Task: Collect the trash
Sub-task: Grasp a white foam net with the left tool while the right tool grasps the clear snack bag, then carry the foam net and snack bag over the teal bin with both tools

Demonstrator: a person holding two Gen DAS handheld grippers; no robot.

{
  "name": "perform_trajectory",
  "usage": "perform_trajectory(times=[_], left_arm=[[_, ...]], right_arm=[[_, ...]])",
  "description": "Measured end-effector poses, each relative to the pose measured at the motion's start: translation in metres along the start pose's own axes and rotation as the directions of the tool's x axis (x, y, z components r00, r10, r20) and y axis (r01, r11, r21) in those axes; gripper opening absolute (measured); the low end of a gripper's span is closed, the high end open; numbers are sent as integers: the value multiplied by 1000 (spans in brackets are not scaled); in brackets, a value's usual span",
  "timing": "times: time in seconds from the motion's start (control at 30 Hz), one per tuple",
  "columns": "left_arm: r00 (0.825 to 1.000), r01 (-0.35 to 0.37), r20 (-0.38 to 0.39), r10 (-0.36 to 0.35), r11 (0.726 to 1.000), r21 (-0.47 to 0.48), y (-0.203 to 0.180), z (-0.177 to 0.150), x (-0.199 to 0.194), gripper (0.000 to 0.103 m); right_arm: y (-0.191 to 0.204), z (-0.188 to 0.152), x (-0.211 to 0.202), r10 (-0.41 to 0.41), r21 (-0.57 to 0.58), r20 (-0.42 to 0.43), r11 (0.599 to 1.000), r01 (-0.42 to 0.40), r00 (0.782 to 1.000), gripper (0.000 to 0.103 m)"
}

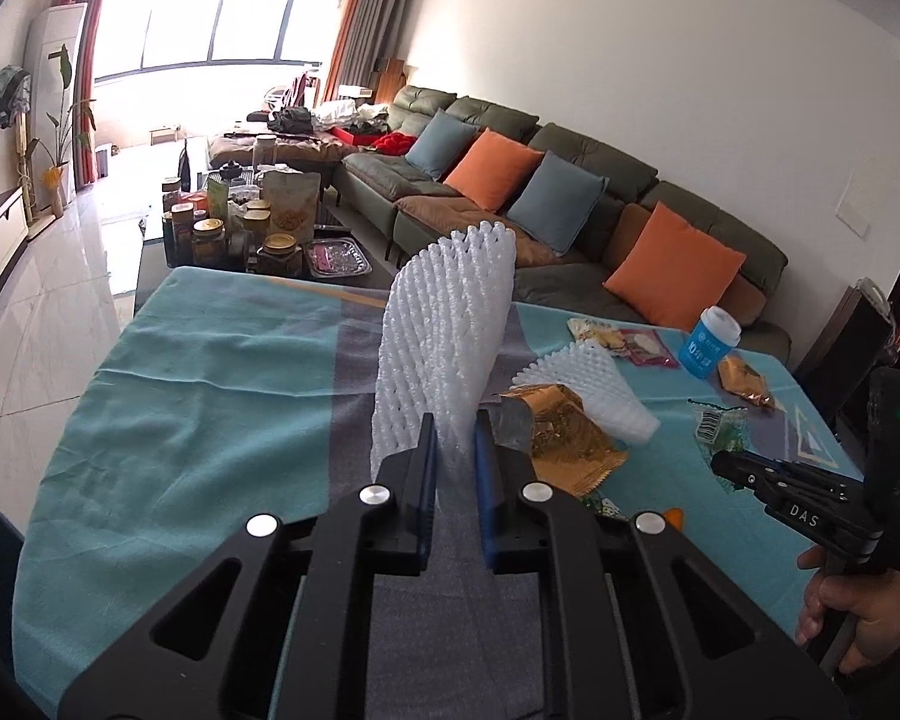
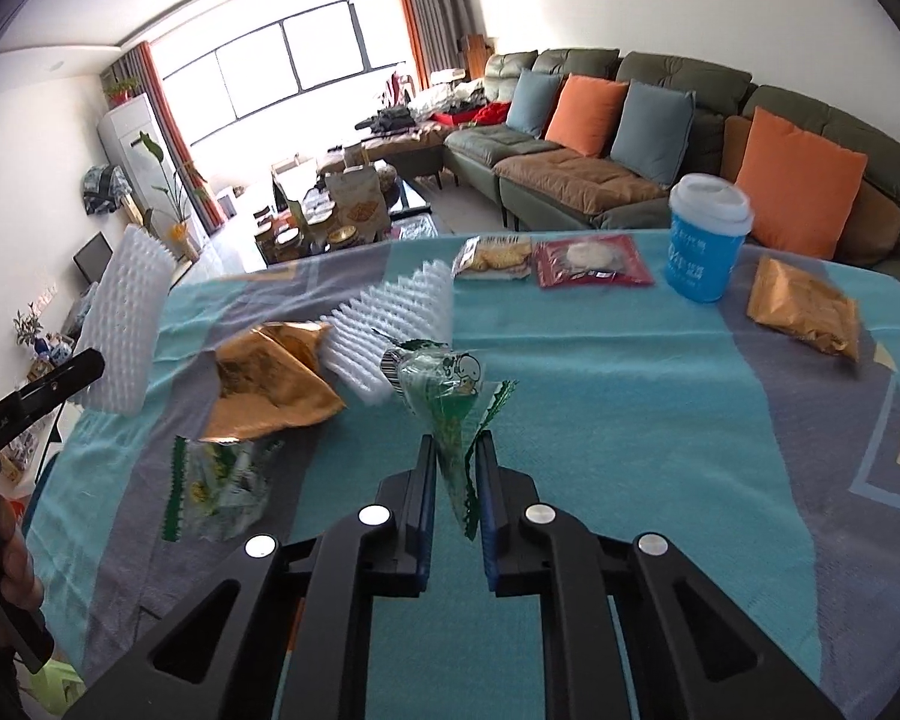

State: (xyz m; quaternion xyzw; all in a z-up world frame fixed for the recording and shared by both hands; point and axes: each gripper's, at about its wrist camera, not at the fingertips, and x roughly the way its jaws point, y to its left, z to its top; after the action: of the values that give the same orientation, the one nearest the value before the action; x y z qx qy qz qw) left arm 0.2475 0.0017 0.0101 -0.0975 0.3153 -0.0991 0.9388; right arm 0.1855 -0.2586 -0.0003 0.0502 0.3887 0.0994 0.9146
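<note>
With the left tool [image 1: 456,438] clamped on a white foam net [image 1: 444,336] and the right tool [image 2: 456,462] pinching a green wrapper [image 2: 450,396], both pieces are lifted off the desk [image 2: 630,396]. Left to collect, I'd say: second foam net [image 2: 390,330], gold bag [image 2: 270,378], another green wrapper [image 2: 222,480], snack packs, blue cup [image 2: 705,240]. No bin in view.

"DAS" is printed on the right hand-held gripper [image 1: 727,468].
</note>
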Motion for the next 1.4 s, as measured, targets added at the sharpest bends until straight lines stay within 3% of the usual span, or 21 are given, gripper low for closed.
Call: perform_trajectory(times=[0.2, 0.43, 0.8, 1.07, 1.4], left_arm=[[998, 14, 54, -14, 1000, 1, 2, -4, -42, 12], [992, 15, 123, -14, 1000, -6, 7, -8, -97, 12], [978, -62, 198, 68, 997, -35, 30, -27, -175, 12], [957, -137, 245, 153, 987, -81, 55, -41, -229, 12], [918, -251, 269, 292, 952, -175, 108, -61, -284, 12]], right_arm=[[11, -3, -35, 21, -12, 66, 1000, -20, 998, 11], [51, -3, -78, 95, -82, 138, 993, -84, 986, 11], [127, -14, -107, 228, -206, 157, 959, -194, 961, 11], [186, -23, -107, 348, -290, 113, 907, -304, 931, 11], [278, -10, -84, 498, -401, 22, 799, -449, 867, 11]])
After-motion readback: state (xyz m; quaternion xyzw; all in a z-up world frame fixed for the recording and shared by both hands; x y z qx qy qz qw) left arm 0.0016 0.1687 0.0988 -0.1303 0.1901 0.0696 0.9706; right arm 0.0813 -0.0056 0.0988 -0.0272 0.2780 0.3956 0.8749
